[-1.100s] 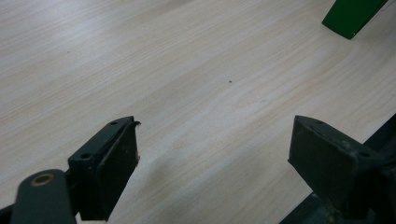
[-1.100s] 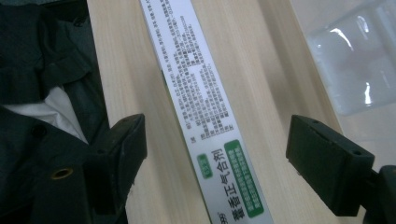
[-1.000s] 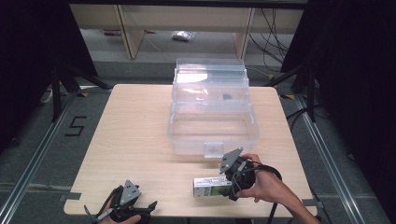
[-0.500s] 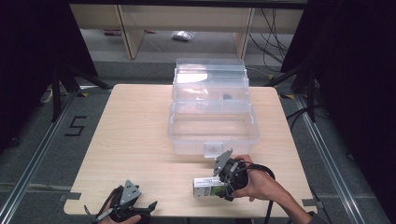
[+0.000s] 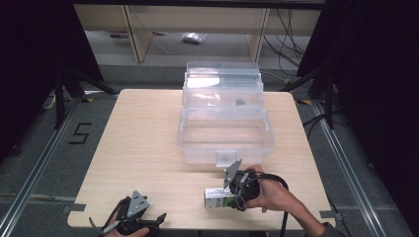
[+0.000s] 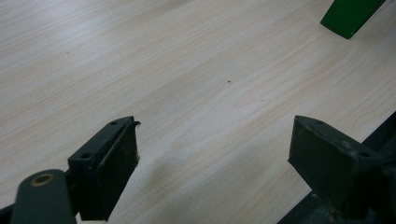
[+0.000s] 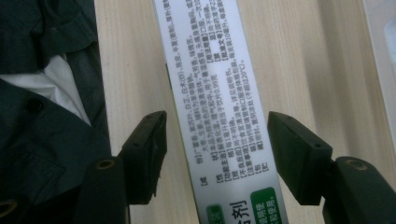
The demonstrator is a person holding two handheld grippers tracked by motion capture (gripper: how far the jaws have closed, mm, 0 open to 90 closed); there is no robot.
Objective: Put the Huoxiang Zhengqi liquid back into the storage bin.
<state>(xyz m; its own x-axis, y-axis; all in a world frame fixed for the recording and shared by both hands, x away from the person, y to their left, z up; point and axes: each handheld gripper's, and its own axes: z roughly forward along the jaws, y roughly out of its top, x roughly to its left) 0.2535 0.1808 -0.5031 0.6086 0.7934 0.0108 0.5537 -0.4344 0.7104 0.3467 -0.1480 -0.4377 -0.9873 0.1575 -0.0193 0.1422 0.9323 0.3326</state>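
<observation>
A small white carton with a green end and printed text (image 5: pixel 216 199) lies flat on the wooden table (image 5: pixel 143 143) near the front edge. My right gripper (image 5: pixel 232 193) is lowered over it, open, one jaw on each side of the carton (image 7: pixel 210 93) with small gaps; the jaws are not pressing it. At the front left my left gripper (image 5: pixel 154 220) rests low over bare wood, open and holding nothing (image 6: pixel 215 154). A green corner of the carton (image 6: pixel 350 16) shows far off in the left gripper view.
A clear plastic storage box (image 5: pixel 225 133) with its lid tilted open stands at the table's centre back, just behind the carton. A dark sleeve and jacket (image 7: pixel 42 140) lie close by the front edge. Shelving and cables stand beyond the table.
My right gripper has slid a little left and toward the front edge, settling over the carton. The left gripper and the carton stayed where they were.
</observation>
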